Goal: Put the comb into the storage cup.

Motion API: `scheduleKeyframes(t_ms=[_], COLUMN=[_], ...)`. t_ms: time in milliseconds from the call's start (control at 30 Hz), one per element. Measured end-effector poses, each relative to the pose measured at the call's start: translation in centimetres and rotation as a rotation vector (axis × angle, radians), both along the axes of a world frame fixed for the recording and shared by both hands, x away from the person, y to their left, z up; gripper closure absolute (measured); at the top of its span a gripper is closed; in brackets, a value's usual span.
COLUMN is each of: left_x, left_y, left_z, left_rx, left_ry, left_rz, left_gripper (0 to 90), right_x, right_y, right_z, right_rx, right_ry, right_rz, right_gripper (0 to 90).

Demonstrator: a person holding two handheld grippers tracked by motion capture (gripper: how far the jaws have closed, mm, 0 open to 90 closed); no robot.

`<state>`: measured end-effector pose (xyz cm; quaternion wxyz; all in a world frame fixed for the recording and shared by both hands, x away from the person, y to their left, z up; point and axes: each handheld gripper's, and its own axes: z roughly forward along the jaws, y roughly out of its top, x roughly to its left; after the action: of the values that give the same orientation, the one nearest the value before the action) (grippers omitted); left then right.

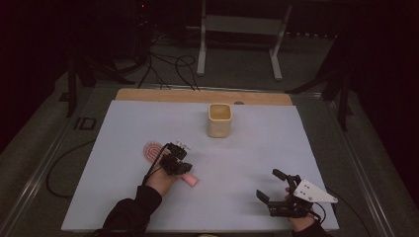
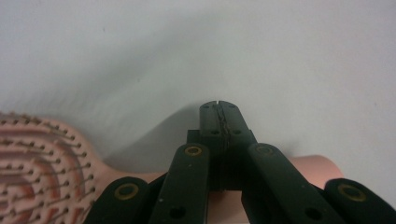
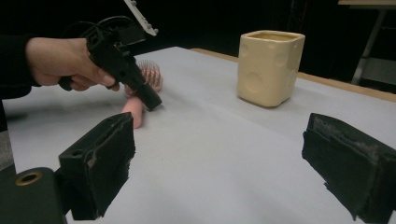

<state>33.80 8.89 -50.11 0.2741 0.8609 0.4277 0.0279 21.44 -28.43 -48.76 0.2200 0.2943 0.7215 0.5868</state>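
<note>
Left gripper [image 2: 219, 108]: jaws shut, empty, over handle | Right gripper [image 1: 277, 186]: jaws wide, idle | Hairbrush [image 1: 154, 150]: flat on white table [image 1: 257, 153], bristles up, left of cream cup [image 1: 219, 120] | Handling: likely light, rigid, smooth; grip handle [image 1: 189, 180], not bristles.

Hairbrush [image 2: 42, 163] head cut by left edge; handle part-hidden behind left claw [image 2: 219, 109].
</note>
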Motion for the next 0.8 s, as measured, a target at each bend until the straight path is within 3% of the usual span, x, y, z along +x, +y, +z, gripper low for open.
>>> scheduleKeyframes(t_ms=[333,800], left_x=[-1.8,-4.0], left_y=[2.1,6.3], left_z=[0.1,0.1], left_rx=[0.027,0.047], left_ry=[-0.005,0.009], left_rz=[-0.004,0.037], left_gripper=[90.0,90.0], right_x=[0.0,0.0], right_y=[0.0,0.1], right_z=[0.0,0.0], right_rx=[0.006,-0.001], right_ry=[0.002,0.003], right_rz=[-0.001,-0.002], right_gripper=[9.2,9.1])
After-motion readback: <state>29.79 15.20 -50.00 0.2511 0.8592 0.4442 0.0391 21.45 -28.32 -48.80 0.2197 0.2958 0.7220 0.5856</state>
